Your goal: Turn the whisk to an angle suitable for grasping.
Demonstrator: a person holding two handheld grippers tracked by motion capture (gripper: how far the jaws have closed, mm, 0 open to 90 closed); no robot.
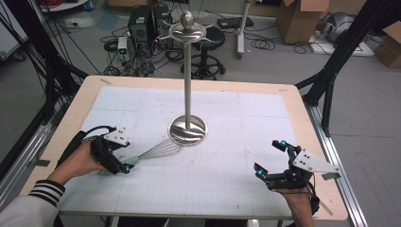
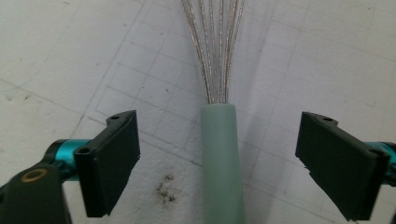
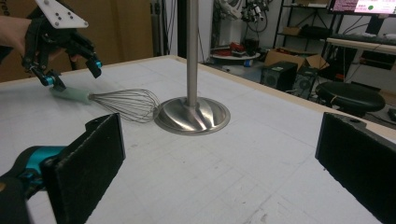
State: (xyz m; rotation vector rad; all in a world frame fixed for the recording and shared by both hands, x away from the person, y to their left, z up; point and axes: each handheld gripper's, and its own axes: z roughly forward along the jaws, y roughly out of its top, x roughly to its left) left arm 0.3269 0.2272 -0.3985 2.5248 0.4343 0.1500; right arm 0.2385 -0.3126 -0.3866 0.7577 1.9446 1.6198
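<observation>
High view: whisk [image 1: 158, 150] wires touch stand base [image 1: 188, 130]

This is a robotics or research lab, not a home. The bench [image 1: 75, 111] is a plain wooden board covered with a white gridded sheet [image 1: 227, 170] and stands inside a frame of black metal struts [image 1: 347, 42] on a grey floor. Around it lie tangled cables [image 1: 142, 66], computer towers [image 1: 140, 23], cardboard boxes [image 1: 298, 19] and a black stool [image 3: 348, 98], and the right gripper view adds shelves of equipment and a lit monitor [image 3: 369, 5].
</observation>
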